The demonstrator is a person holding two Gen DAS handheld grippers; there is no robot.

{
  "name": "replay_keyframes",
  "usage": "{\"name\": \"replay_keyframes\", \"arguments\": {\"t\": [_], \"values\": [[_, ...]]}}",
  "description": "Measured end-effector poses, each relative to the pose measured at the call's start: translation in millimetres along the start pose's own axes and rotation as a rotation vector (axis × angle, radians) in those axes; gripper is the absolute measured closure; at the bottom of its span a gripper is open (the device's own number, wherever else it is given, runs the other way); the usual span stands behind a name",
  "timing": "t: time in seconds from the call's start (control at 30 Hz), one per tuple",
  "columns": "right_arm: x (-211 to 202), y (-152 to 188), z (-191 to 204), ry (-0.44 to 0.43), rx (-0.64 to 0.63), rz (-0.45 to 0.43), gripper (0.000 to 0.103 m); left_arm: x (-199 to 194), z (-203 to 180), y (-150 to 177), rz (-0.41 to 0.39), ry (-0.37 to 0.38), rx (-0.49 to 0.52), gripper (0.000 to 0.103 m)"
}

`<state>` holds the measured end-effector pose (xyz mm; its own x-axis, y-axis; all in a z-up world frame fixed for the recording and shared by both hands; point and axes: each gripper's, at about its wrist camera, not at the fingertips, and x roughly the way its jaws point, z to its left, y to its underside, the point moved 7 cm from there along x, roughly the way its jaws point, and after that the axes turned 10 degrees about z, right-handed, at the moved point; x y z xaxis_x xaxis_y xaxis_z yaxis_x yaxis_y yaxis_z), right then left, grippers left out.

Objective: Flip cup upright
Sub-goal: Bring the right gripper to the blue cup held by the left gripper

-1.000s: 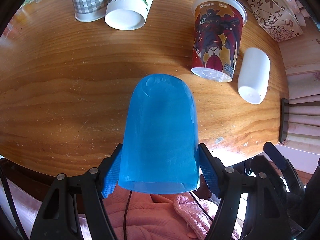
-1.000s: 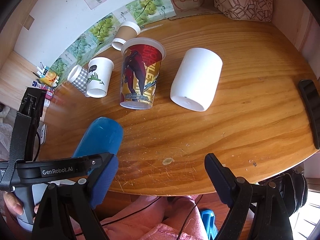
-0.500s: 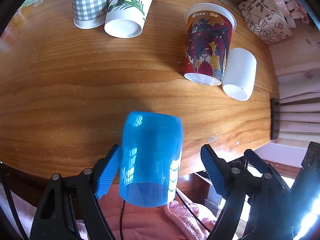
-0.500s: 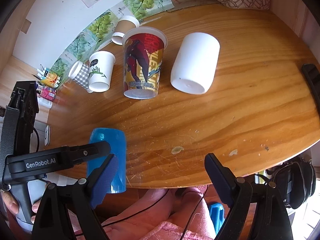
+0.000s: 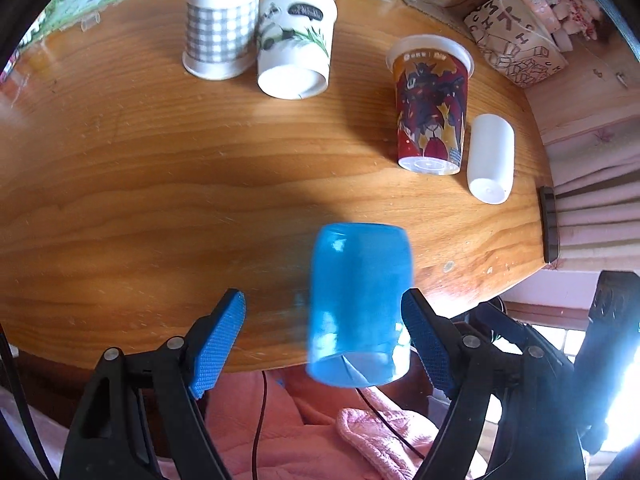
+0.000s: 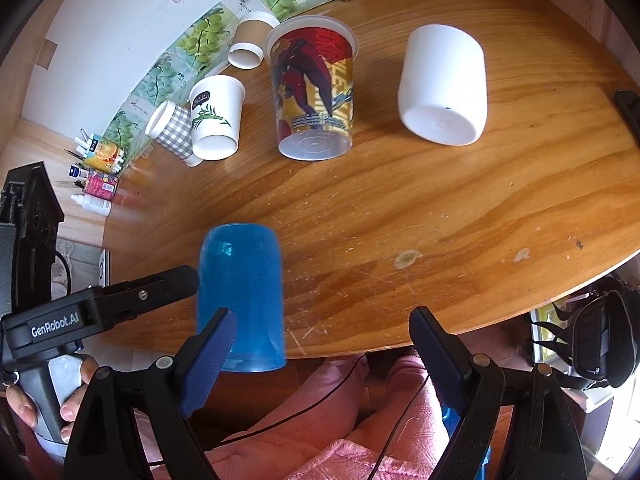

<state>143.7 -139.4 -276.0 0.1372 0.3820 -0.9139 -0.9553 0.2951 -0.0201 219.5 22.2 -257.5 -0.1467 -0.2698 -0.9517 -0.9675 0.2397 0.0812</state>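
Note:
A blue translucent cup [image 5: 360, 304] stands at the near edge of the wooden table [image 5: 160, 184]; its image is motion-blurred. It also shows in the right wrist view [image 6: 240, 300]. Whether its mouth faces up or down I cannot tell. My left gripper [image 5: 324, 344] is open. The cup sits between its fingers, close to the right finger [image 5: 426, 344] and apart from the left one. My right gripper [image 6: 316, 356] is open and empty, to the right of the cup above the table edge.
Further back stand a checked cup [image 5: 220, 28], a white leaf-print cup [image 5: 294, 48], a red printed plastic cup [image 5: 430, 104] and a white cup [image 5: 491, 158]. A brown paper cup [image 6: 252, 38] is near the wall. A patterned bag [image 5: 516, 44] is at the far right.
My left gripper has opened and let go of the blue cup, then pulled back and left. The cup now sits at the table edge, off-centre between the fingers. The right gripper stayed open.

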Motion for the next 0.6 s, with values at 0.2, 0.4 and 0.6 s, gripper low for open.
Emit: {"name": "replay_keyframes", "arguments": {"t": [0.2, 0.4, 0.6], "values": [[4.3, 6.4, 18.2, 0.005, 0.024, -0.023, 0.014, -11.7, 16.9, -0.9, -0.07, -0.047, 0.093, 0.02], [11.3, 12.5, 38.4, 0.029, 0.049, -0.044, 0.014, -12.3, 30.1, -6.8, -0.07, -0.067, 0.199, 0.02], [21.5, 17.4, 55.9, 0.047, 0.081, -0.049, 0.014, -14.8, 38.2, -13.0, -0.08, -0.076, 0.291, 0.02]]}}
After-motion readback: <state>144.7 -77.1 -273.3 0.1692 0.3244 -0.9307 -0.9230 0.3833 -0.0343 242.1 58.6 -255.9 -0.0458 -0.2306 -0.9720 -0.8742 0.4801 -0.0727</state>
